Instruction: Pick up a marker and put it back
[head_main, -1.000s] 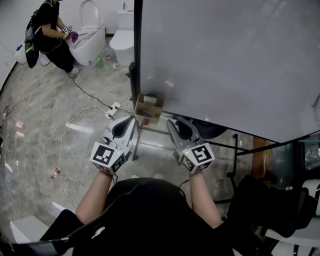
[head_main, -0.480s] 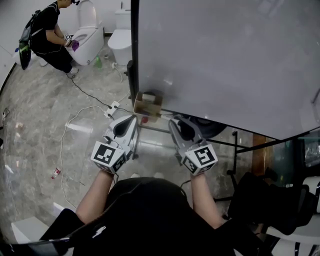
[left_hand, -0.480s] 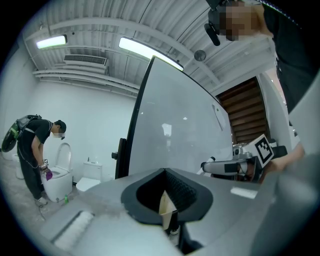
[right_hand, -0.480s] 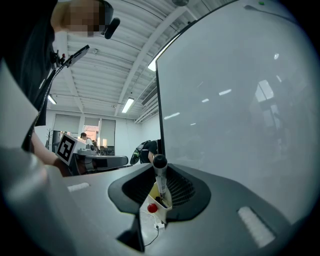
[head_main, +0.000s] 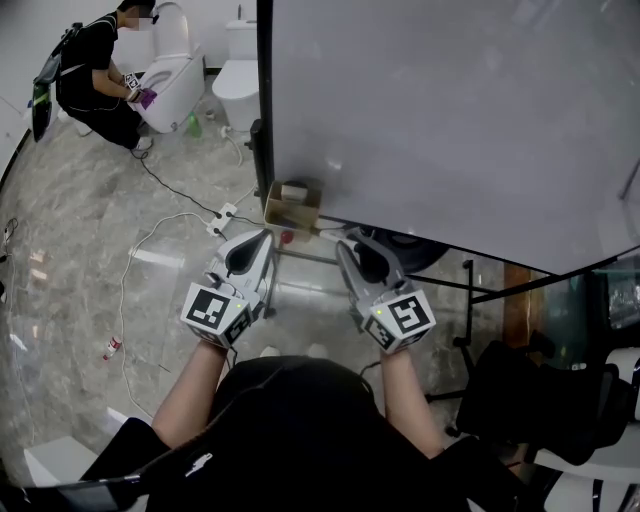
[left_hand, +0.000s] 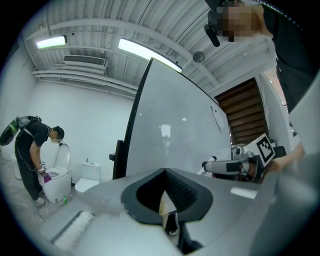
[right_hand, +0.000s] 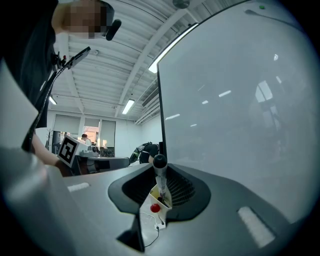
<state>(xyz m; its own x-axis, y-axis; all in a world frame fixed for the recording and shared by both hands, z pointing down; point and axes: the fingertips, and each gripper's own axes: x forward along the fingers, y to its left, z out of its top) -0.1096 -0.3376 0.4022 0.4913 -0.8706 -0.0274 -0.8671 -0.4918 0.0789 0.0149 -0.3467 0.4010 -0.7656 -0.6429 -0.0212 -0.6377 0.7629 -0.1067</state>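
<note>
In the right gripper view a marker (right_hand: 160, 177) with a white body and a black cap stands upright between the jaws. My right gripper (right_hand: 160, 169) is shut on it. Past the jaws, a small cardboard box (right_hand: 159, 197) sits below with a red ball (right_hand: 155, 208) beside it. In the head view that box (head_main: 293, 205) hangs at the lower left corner of the big whiteboard (head_main: 450, 120). Both grippers point at it from just below. My left gripper (head_main: 262, 236) holds nothing, and its jaws (left_hand: 165, 172) meet at the tips. My right gripper (head_main: 346, 240) is level beside it.
A person (head_main: 95, 75) crouches at a toilet (head_main: 175, 75) at the far left, with a second toilet (head_main: 240, 80) beside it. Cables and a power strip (head_main: 225, 220) lie on the marble floor. A black chair (head_main: 540, 400) stands at the right.
My right gripper has drifted slightly to the right with the marker still in it. The left gripper has stayed where it was.
</note>
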